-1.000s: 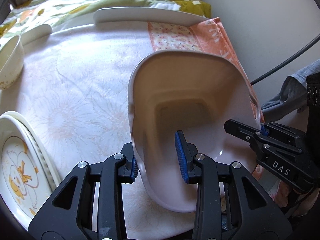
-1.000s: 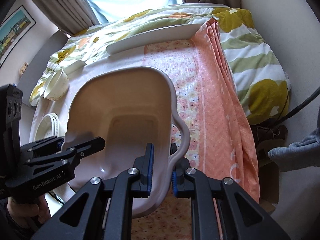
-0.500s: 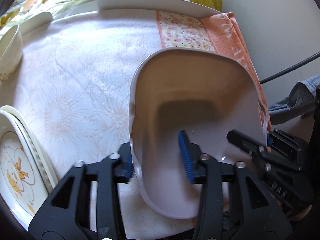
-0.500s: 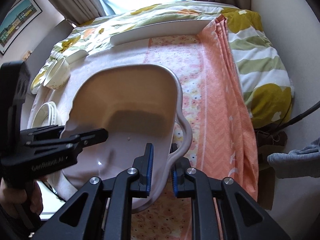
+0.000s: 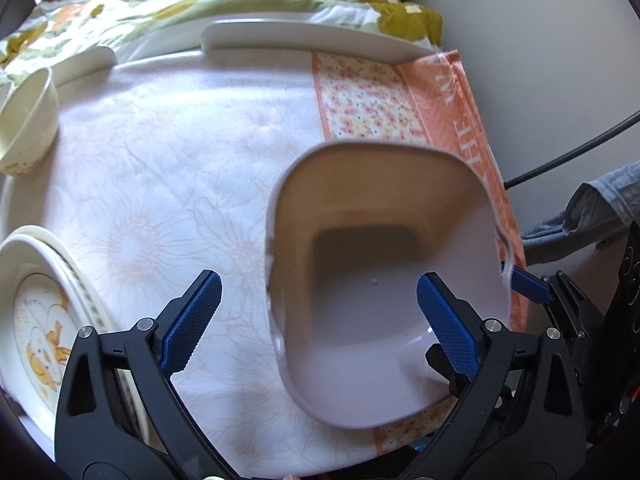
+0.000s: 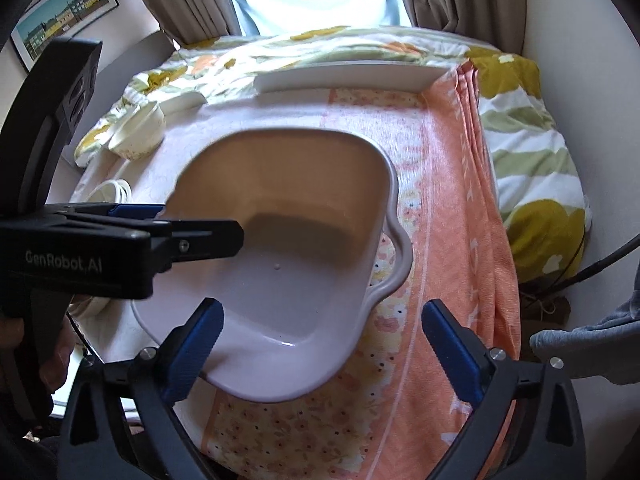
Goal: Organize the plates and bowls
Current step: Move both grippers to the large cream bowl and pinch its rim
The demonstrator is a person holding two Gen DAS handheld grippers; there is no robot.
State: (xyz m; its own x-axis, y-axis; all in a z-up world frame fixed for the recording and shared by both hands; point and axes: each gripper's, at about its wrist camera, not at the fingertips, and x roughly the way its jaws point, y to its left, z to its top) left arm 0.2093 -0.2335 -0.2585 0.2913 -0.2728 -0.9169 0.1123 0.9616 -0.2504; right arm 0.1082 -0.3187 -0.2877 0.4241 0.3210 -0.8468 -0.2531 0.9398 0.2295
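A large pale mauve dish [image 5: 392, 312] with handles rests on the cloth-covered table, near its front right corner. My left gripper [image 5: 316, 304] has its jaws opening wide; the dish's left wall stands between the blue pads, which do not touch it. My right gripper [image 6: 324, 324] is opening too, and it straddles the right wall and handle of the dish [image 6: 288, 264] without pressing it. One blue pad [image 5: 528, 284] of the right gripper shows just outside the dish's right rim in the left wrist view.
A stack of plates [image 5: 40, 320] with a duck picture sits at the front left. A cream bowl [image 5: 28, 124] stands at the far left and a long white platter [image 5: 312, 36] lies along the back. An orange towel [image 6: 452, 200] drapes over the table's right edge.
Both grippers were shut on the dish's walls and held it tilted. Both have let go and opened wide, and the dish has settled flat on the table.
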